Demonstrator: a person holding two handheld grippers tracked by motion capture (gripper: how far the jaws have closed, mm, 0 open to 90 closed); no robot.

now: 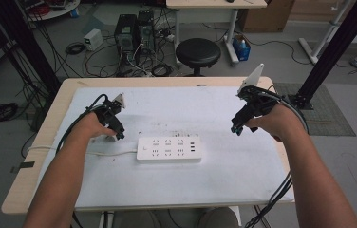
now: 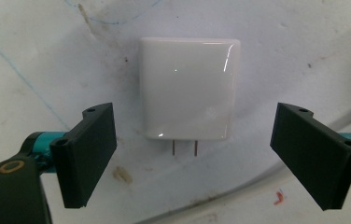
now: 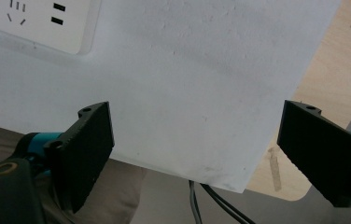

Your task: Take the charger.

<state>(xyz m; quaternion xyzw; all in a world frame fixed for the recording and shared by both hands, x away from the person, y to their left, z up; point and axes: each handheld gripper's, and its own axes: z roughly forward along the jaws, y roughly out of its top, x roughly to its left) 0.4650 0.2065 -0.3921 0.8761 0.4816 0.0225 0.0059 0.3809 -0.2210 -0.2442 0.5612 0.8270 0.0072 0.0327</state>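
A white power strip (image 1: 169, 149) lies flat on the white mat (image 1: 214, 114) in the middle of the table, its cord running off to the left. A white plug adapter (image 2: 188, 87) with two metal prongs lies on the mat just ahead of my left gripper (image 2: 194, 156), whose jaws stand open on either side of it without touching. In the high view the left gripper (image 1: 118, 134) points down just left of the strip. My right gripper (image 1: 236, 129) hovers open above the mat right of the strip; a corner of the strip (image 3: 33, 23) lies ahead of the right gripper (image 3: 197, 154).
The mat covers a wooden table (image 1: 27, 166). Beyond the far edge stand a black stool (image 1: 198, 52), computer towers (image 1: 134, 33) and tangled cables on the floor. A black frame post (image 1: 331, 52) rises at the right. Gripper cables trail off the near table edge.
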